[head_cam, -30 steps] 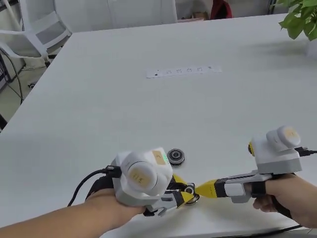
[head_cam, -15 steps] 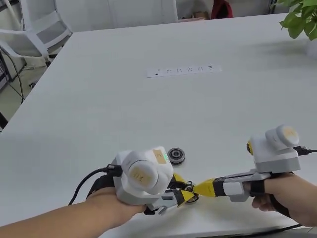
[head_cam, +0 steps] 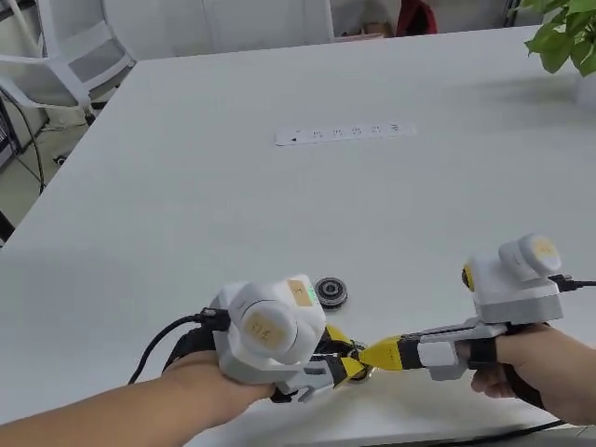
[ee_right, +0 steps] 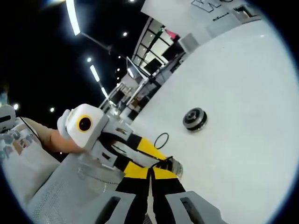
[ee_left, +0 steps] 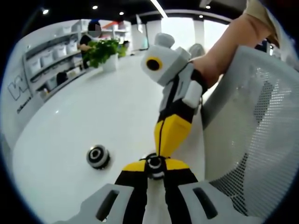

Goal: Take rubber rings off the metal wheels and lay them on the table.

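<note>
Metal wheel (ee_left: 154, 164) clamped in left gripper (ee_left: 155, 170), second wheel (ee_left: 98, 156) flat, axle upward

Left gripper (head_cam: 346, 361): jaws closed on metal wheel (ee_left: 155, 166), which is pinched between yellow tips. Left hand (head_cam: 196, 386) wrapped round grip behind jaws; forearm (head_cam: 93, 424) bare, trailing back from hand. Right gripper (head_cam: 368, 356): jaws pressed together, tips pointed straight at left jaws and meeting them head-on at wheel. Cannot tell if anything sits between right tips. Right hand (head_cam: 535, 372) closed round handle behind jaws. Both grippers roughly in one line, tip to tip.
</note>
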`<state>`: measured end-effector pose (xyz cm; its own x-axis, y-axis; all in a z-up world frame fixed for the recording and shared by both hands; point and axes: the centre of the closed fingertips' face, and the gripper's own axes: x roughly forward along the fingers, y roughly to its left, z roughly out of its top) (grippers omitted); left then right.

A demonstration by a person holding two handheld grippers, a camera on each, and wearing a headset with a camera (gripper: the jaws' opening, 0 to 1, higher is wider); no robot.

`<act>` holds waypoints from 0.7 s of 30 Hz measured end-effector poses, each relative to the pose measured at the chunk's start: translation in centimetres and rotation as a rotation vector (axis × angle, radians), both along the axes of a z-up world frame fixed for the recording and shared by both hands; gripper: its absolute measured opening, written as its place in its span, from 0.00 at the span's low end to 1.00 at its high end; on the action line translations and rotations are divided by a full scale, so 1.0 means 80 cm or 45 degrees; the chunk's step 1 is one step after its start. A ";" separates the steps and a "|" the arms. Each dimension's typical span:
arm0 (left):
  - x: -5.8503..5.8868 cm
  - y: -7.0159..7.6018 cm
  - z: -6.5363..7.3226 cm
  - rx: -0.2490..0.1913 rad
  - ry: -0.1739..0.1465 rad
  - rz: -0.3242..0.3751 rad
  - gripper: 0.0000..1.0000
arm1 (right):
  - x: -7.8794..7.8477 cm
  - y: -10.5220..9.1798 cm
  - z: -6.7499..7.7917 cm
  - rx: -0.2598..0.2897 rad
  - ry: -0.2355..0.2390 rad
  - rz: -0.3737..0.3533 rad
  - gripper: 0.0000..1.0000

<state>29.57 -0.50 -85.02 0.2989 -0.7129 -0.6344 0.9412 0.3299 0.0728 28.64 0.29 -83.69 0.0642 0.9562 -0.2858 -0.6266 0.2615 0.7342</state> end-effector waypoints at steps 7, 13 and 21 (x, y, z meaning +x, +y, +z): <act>0.000 -0.001 0.000 -0.009 -0.002 0.003 0.12 | 0.004 -0.001 -0.002 -0.015 -0.013 -0.019 0.00; 0.001 -0.001 0.000 -0.019 -0.004 0.005 0.13 | 0.008 -0.005 -0.006 -0.037 -0.032 -0.043 0.00; 0.002 -0.002 0.000 -0.016 -0.008 -0.001 0.13 | 0.010 -0.007 -0.008 -0.057 -0.049 -0.057 0.00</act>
